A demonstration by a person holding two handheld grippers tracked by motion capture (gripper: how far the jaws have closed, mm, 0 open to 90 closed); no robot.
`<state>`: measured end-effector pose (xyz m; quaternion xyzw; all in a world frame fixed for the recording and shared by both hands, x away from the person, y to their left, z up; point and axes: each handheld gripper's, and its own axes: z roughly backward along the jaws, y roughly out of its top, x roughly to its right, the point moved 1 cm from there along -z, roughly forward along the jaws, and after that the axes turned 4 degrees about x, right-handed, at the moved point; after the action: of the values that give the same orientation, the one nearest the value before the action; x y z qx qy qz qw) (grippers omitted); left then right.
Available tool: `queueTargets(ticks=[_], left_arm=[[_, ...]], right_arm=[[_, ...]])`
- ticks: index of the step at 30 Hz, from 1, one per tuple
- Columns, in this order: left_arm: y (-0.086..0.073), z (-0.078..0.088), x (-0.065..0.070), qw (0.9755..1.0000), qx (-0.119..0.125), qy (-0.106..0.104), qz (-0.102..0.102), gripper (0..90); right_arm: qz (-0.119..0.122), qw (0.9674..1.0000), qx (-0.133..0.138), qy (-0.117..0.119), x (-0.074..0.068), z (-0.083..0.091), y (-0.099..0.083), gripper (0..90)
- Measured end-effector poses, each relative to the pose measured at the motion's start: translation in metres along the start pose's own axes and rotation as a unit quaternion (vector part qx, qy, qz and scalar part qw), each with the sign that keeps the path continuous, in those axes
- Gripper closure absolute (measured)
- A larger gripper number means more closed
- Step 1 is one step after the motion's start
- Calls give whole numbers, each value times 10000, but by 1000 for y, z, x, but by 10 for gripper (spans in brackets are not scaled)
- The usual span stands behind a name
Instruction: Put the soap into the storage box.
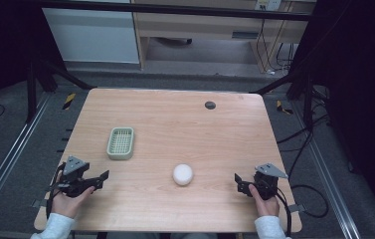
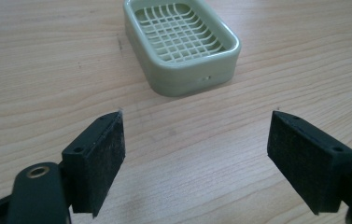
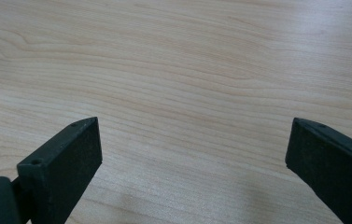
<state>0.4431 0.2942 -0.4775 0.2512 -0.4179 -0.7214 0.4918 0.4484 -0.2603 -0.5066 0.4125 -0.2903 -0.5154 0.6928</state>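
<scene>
Both grippers idle at near edge: left gripper (image 1: 89,180) and right gripper (image 1: 243,185), jaws apart, empty. White soap (image 1: 182,174) between them, near centre; green soap dish (image 1: 121,143) far-left, well apart. Best approached squarely, jaws straddling soap's width.

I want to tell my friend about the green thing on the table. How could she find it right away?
Start at the wooden table and look at its left half, just ahead of the left claw. There sits a small green soap dish, well apart from the round white soap nearer the middle. It is a pale green rectangle with rounded corners and a grid of slots in its floor.
</scene>
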Motion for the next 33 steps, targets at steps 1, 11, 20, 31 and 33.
queueTargets(ticks=[1, 11, 20, 31, 33], left_arm=[[1, 0, 1, 10000, 27, -20, 33, 192], [10, 5, 13, 9997, 144, -196, -55, 201], [14, 3, 27, 9992, 111, -336, -172, 200], [18, 0, 46, 9981, 80, -479, -380, 198], [19, -1, 48, 9978, 71, -503, -415, 197]], right_arm=[[5, 10000, 14, 4, 0, 0, 0, 40], [23, 10000, -54, 58, -1, -1, -1, 40], [10, 9999, -64, 81, -2, -2, 0, 40], [-7, 9999, -87, 107, -3, -3, 0, 39], [-14, 9999, -93, 112, -3, -3, 0, 39]])
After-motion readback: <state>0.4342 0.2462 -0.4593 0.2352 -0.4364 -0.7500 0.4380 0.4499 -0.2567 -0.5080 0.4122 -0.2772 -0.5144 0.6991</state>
